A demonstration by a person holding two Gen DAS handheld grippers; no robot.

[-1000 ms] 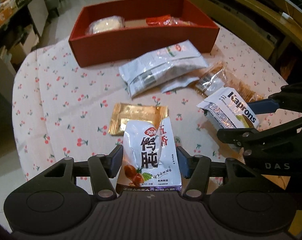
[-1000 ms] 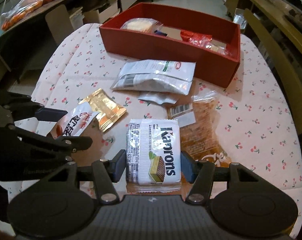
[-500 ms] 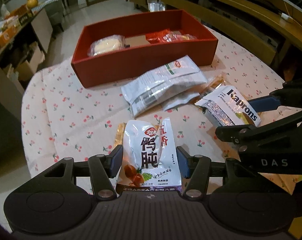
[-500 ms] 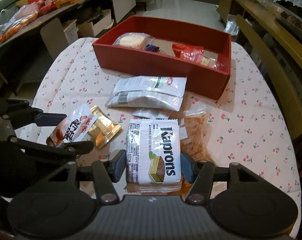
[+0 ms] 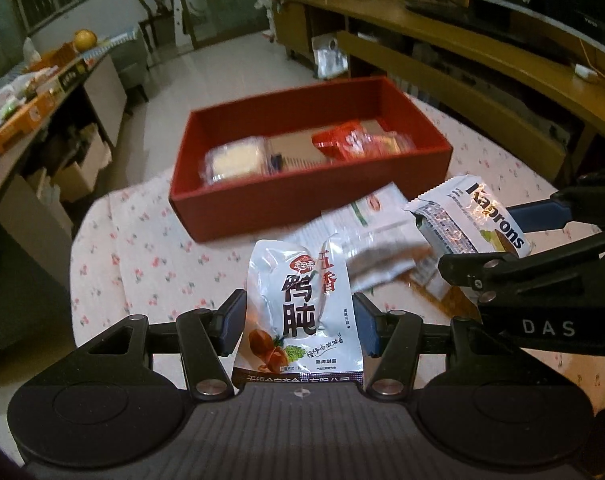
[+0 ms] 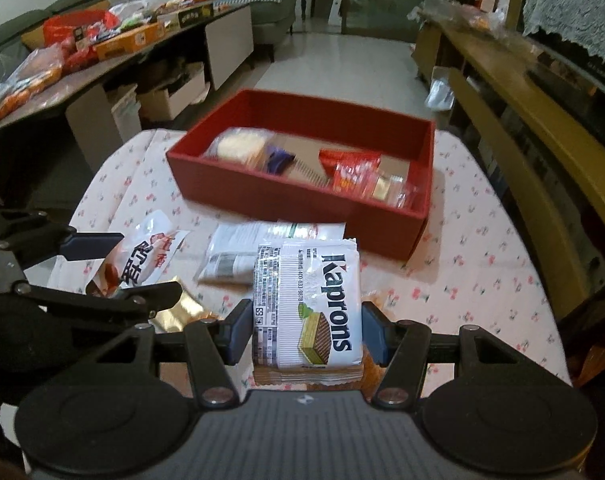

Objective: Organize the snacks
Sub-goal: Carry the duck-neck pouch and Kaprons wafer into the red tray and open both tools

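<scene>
My left gripper [image 5: 300, 324] is shut on a white duck-gizzard pouch [image 5: 300, 304] with Chinese print, held above the table; it also shows in the right wrist view [image 6: 142, 264]. My right gripper [image 6: 306, 330] is shut on a white Kaprons wafer pack [image 6: 308, 308], which shows at the right of the left wrist view [image 5: 470, 216]. A red box [image 5: 262, 208] stands ahead at the table's far side, also in the right wrist view [image 6: 302, 200]. It holds a pale wrapped cake [image 6: 238, 146] and a red snack bag [image 6: 350, 160].
On the cherry-print tablecloth [image 6: 482, 248] lie a white foil bag [image 6: 270, 248], a gold packet [image 6: 178, 312] and a clear brown cracker pack partly under my right gripper. A cluttered side counter [image 6: 82, 52] stands left, wooden benches [image 6: 542, 128] right.
Both grippers have risen and tilted up with their packs still held, so the red box and room beyond now fill more of each view. The table's loose packets have not moved.
</scene>
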